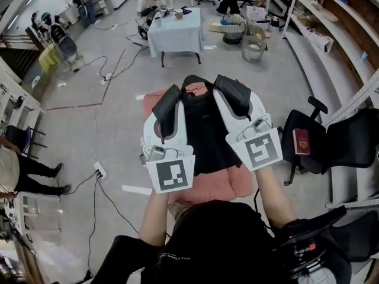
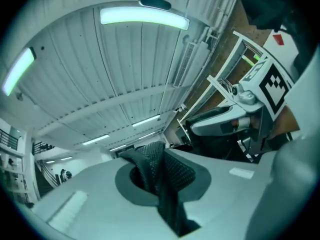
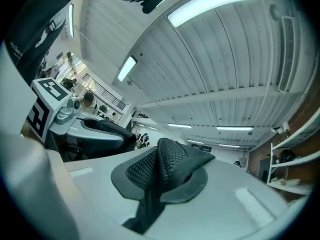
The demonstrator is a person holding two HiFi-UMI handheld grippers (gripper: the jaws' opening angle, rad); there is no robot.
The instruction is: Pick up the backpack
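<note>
In the head view, my left gripper [image 1: 166, 106] and right gripper [image 1: 238, 97] are raised side by side in front of me. Each is clamped on one padded black shoulder strap [image 1: 165, 112] of the black fabric backpack [image 1: 204, 142]. The pack's body hangs between and below my two sets of jaws, over a pink rectangular floor mat [image 1: 238, 186]. From here it looks to be clear of the mat, though I cannot see its bottom edge to be sure.

In the left gripper view, my left gripper [image 2: 161, 186] has its jaws pinched together on a fold of the black mesh strap [image 2: 150, 160], which bunches up just ahead of the pads. The other gripper shows off to the right.

In the right gripper view, my right gripper [image 3: 159, 185] is likewise squeezed onto its mesh strap [image 3: 171, 163], the fold standing up between the jaws against the ceiling lights.

As I judge it, both straps are gripped and the pack is carried, so the pick-up is all but done. What is left is holding it steady and clear.
</note>
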